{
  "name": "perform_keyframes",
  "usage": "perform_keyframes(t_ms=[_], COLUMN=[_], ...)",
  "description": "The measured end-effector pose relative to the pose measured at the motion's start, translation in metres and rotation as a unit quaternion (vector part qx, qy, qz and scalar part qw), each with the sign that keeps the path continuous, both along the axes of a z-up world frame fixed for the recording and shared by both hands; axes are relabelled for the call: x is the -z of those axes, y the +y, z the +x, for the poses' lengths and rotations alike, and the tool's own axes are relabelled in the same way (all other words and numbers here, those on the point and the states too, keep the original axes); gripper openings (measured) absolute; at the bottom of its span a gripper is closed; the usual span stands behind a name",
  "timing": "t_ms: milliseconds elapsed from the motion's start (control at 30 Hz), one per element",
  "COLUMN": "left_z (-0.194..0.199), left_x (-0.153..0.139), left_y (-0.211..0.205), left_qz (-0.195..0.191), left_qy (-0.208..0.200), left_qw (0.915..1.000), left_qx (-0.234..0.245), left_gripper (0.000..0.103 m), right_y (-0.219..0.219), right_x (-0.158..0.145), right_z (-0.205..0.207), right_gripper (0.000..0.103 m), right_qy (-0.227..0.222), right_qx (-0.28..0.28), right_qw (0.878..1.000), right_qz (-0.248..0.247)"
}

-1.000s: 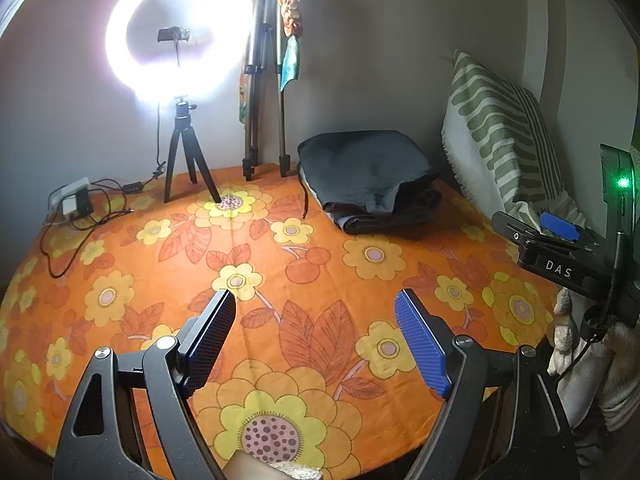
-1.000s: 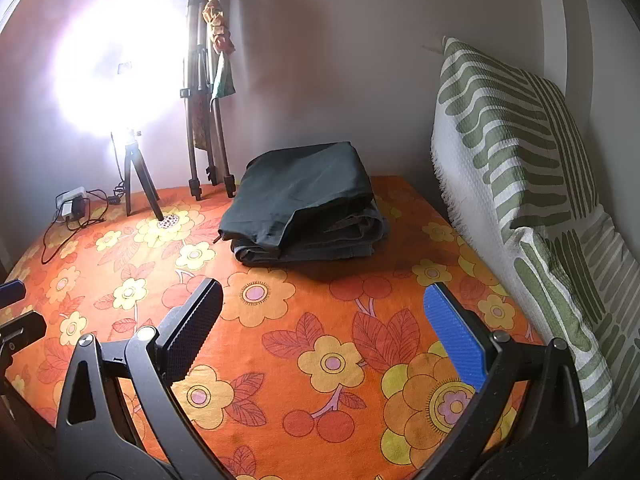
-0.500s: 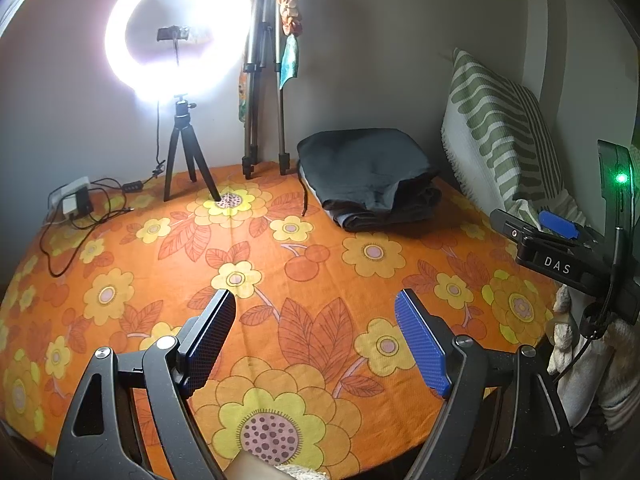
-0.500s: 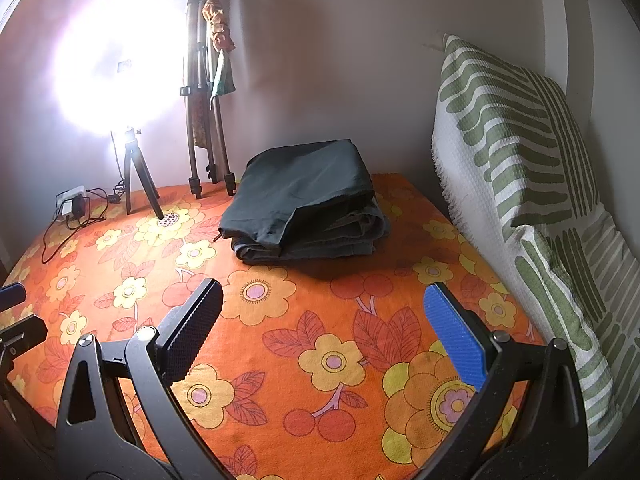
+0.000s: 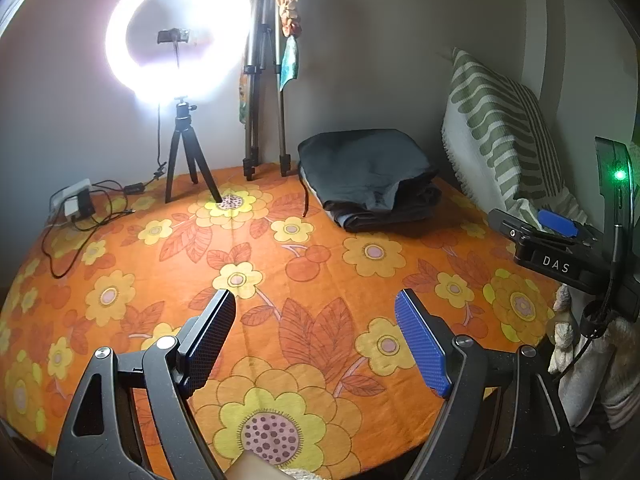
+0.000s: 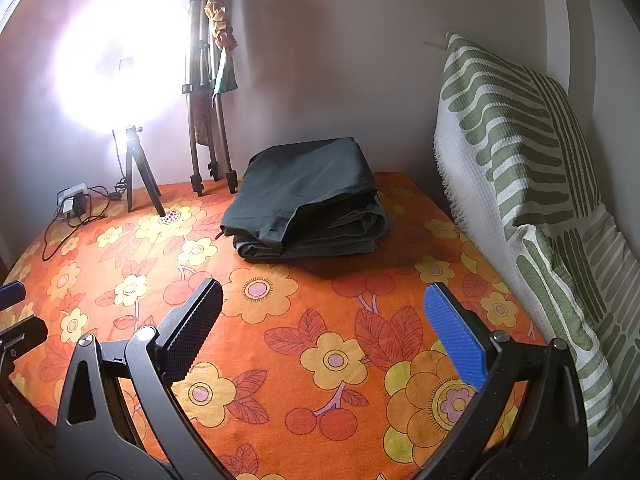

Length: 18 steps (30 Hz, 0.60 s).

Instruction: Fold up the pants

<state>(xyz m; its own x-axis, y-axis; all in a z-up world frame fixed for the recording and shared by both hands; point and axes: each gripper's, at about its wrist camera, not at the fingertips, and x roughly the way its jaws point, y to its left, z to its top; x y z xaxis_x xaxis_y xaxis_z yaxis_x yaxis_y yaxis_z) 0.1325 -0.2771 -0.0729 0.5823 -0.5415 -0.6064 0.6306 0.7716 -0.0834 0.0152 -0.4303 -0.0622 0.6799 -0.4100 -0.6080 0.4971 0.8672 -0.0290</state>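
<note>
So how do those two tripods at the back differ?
The black tripod is short, legs spread, and carries the lit ring light. The silver tripod is taller, legs closed, leaning at the wall with cloth draped on top. Both stand on the orange flowered cover.

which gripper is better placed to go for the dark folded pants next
Right, probably. The right gripper is open and faces the dark folded pants nearly head-on. From the open left gripper, the pants sit farther off, toward the right.

Pants (image 6: 308, 204): dark matt cloth, softly creased. Floral bedspread (image 6: 304, 320): orange matt woven cloth; pillow (image 6: 516, 152): ribbed textured cloth. Tool pads (image 6: 456, 336): rough knurled rubber on matt black plastic; tripod (image 5: 264, 92): smooth metal.
</note>
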Motion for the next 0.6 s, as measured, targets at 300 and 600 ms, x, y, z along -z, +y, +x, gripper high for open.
perform_keyframes(t_ms=[300, 600], left_z=[0.0005, 0.0026], left_x=[-0.0002, 0.0009], left_y=[0.0014, 0.0032], left_qz=[0.0, 0.001], left_qy=[-0.008, -0.004], left_qw=[1.0, 1.0], left_qx=[0.0, -0.005], left_gripper=[0.082, 0.082], right_y=[-0.0004, -0.0046], right_x=[0.0023, 0.0048], right_z=[-0.0002, 0.0018], right_gripper=[0.102, 0.102], right_qy=[0.002, 0.005], right_qx=[-0.003, -0.002], right_qw=[1.0, 1.0], right_qz=[0.003, 0.009])
